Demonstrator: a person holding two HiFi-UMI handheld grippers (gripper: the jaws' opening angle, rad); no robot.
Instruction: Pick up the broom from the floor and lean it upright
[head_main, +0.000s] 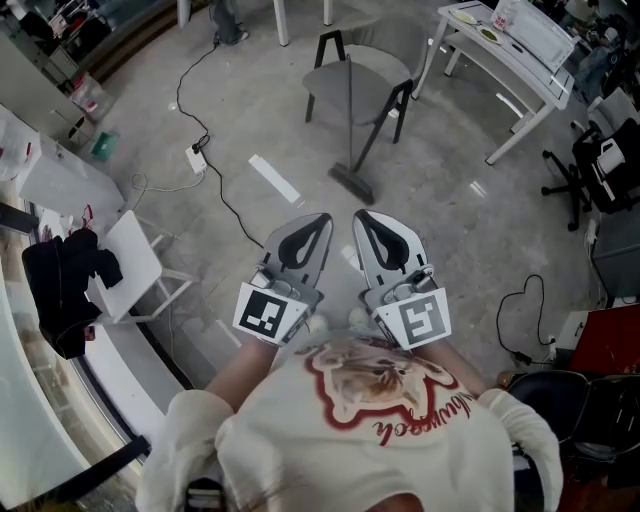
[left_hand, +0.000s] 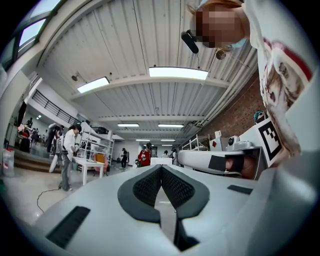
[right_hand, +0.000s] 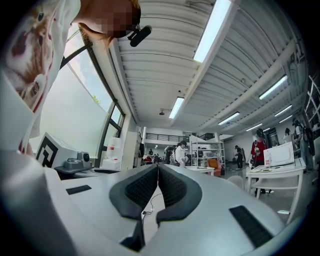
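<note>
Grey concrete floor (head_main: 450, 215), white table (head_main: 505, 62), ribbed ceiling (left_hand: 125, 45) with strip lights (left_hand: 178, 73), brick wall (left_hand: 240, 112)

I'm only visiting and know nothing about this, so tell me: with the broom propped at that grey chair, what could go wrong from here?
The broom seems to rest only lightly against the chair, its head on smooth floor; a nudge could send it sliding down. A black cable and power strip lie on the floor nearby, so stepping closer risks a trip.

Bright, even light from ceiling strip lamps (left_hand: 178, 73) and a tall window (right_hand: 75, 115) gives soft shadows on the pale floor (head_main: 450, 230), while both gripper views bow strongly and darken at their rims.
</note>
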